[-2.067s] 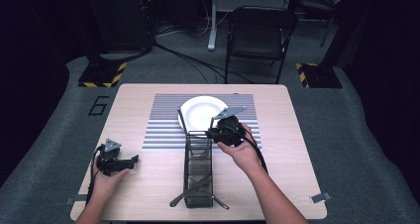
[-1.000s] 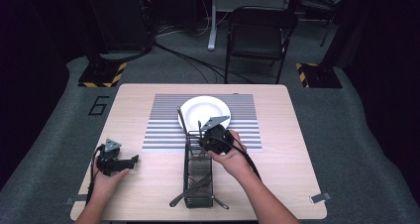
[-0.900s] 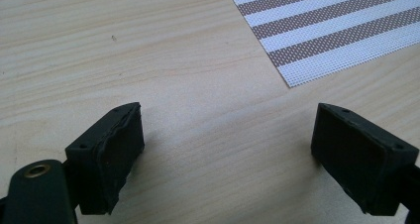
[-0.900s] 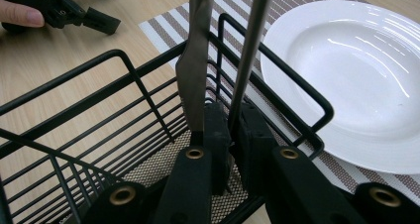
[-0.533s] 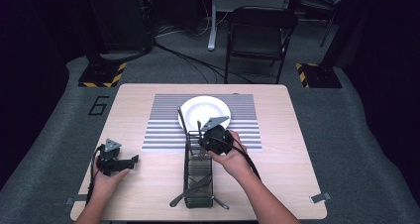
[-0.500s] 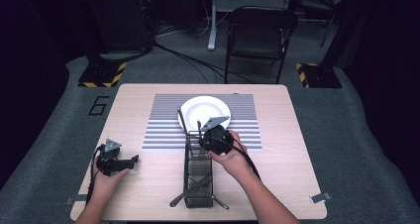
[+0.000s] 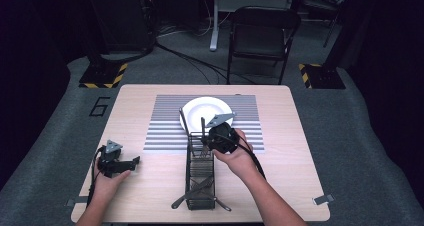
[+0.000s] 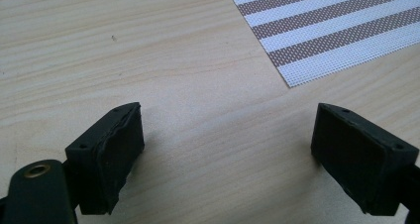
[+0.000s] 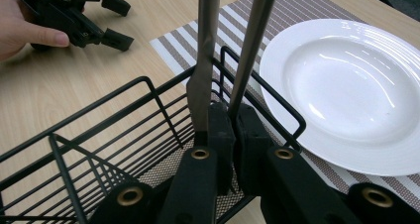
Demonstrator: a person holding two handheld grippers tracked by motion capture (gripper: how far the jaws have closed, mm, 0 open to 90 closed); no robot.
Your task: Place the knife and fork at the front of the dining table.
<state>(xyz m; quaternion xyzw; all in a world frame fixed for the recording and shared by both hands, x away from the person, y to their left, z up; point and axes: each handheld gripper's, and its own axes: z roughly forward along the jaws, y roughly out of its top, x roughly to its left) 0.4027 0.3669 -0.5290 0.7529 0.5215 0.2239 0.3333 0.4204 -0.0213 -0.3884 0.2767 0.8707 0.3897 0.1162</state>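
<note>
The pale wooden worktop (image 7: 150, 186) stands on grey carpet in a dark room, with a black folding chair (image 7: 262, 38) and cables on the floor behind it and 2 yellow-and-black striped blocks at the far corners. A brown-and-white striped woven placemat (image 7: 165, 131) lies across the middle of the worktop.

At the left in the high view, the left claw (image 7: 134, 161) rests on bare wood near the front-left edge, well apart from everything else. Its own view adds that the jaws stand wide with nothing between them, the placemat's corner (image 8: 346, 30) just ahead.

In the middle, a long black wire cutlery basket (image 7: 200, 186) runs from the placemat toward the person. A dark utensil lies in its near end, and 2 slim metal utensil handles (image 7: 202, 131) stand upright at its far end. The right claw (image 7: 204, 143) is at that far end. The right gripper view shows what the high view cannot: the jaws are nearly together, clamped on one flat grey handle (image 9: 205, 60), while the second, rounder handle (image 9: 250, 50) rises just beside it.

To the right, a round white ceramic plate (image 7: 200, 111) sits empty on the placemat, just behind the basket.
</note>
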